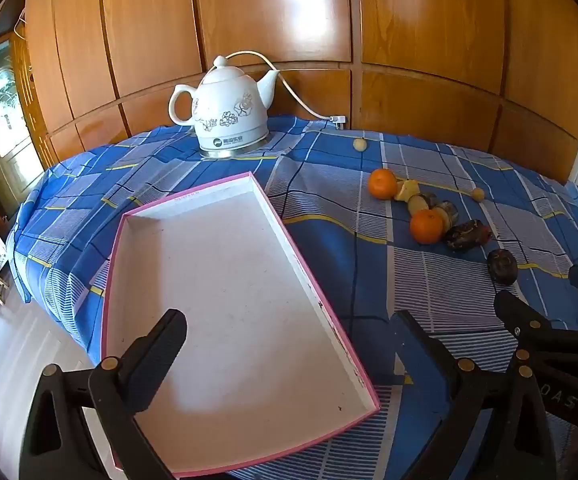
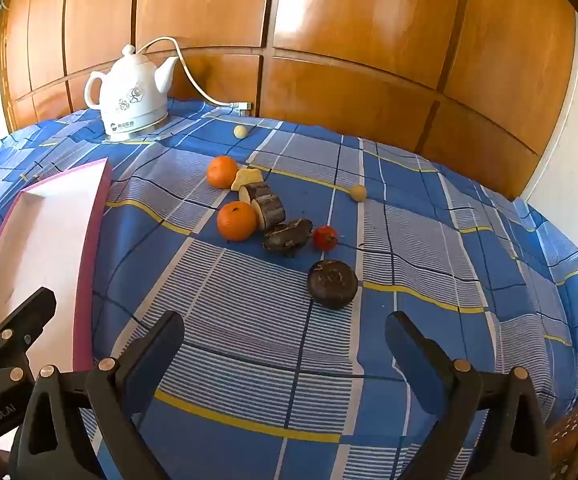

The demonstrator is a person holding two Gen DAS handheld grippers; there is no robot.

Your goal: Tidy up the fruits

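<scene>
Blue plaid cloth (image 2: 249, 320), pink-rimmed white tray (image 1: 217, 280), two oranges (image 2: 236, 221), perhaps floral white kettle (image 1: 227, 114)

Fruit lies loose on the table, right of the tray.
The tray (image 1: 217, 300) sits left on the cloth (image 2: 249, 320); the kettle (image 2: 131, 94) stands behind it; oranges (image 2: 236, 221) and other pieces cluster mid-table.
</scene>
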